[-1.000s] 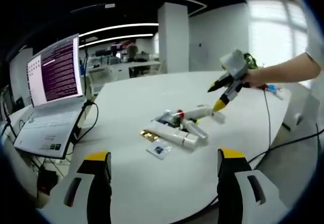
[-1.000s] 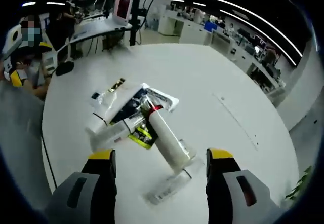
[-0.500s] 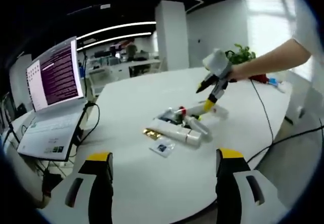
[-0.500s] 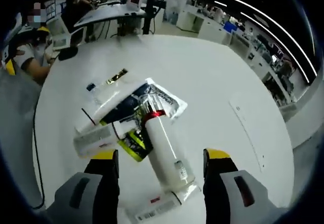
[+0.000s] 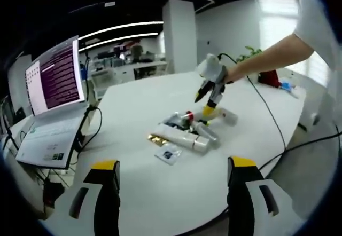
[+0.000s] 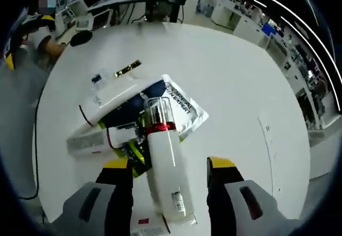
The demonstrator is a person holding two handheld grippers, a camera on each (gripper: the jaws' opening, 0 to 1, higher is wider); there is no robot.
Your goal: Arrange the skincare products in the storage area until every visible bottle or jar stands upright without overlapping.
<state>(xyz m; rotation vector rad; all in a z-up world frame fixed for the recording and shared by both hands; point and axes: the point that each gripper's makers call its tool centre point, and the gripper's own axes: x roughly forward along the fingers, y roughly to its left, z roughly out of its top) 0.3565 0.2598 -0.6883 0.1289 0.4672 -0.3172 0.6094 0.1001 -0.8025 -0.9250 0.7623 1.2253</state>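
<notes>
A heap of skincare products (image 5: 187, 132) lies flat in the middle of the round white table (image 5: 139, 193). In the right gripper view a white bottle (image 6: 163, 156) with a red band and clear cap rests on a dark sachet (image 6: 179, 105), beside a long white tube (image 6: 107, 100), a second white tube (image 6: 88, 140) and a yellow-green packet (image 6: 133, 153). My right gripper (image 6: 169, 164) is open, its jaws on either side of the white bottle without touching it. In the left gripper view, that right gripper (image 5: 207, 109) dips onto the heap's far side. My left gripper (image 5: 173, 164) is open, well short of the heap.
An open laptop (image 5: 53, 97) sits at the table's left edge with cables beside it. A black cable (image 5: 267, 118) runs across the right of the table. A gold strip (image 6: 127, 68) and a small sachet (image 6: 96, 80) lie loose beyond the heap. A person (image 6: 26, 38) sits past the table.
My right gripper has moved in and down over the heap; the white bottle now lies between its open jaws. The left gripper has barely moved.
</notes>
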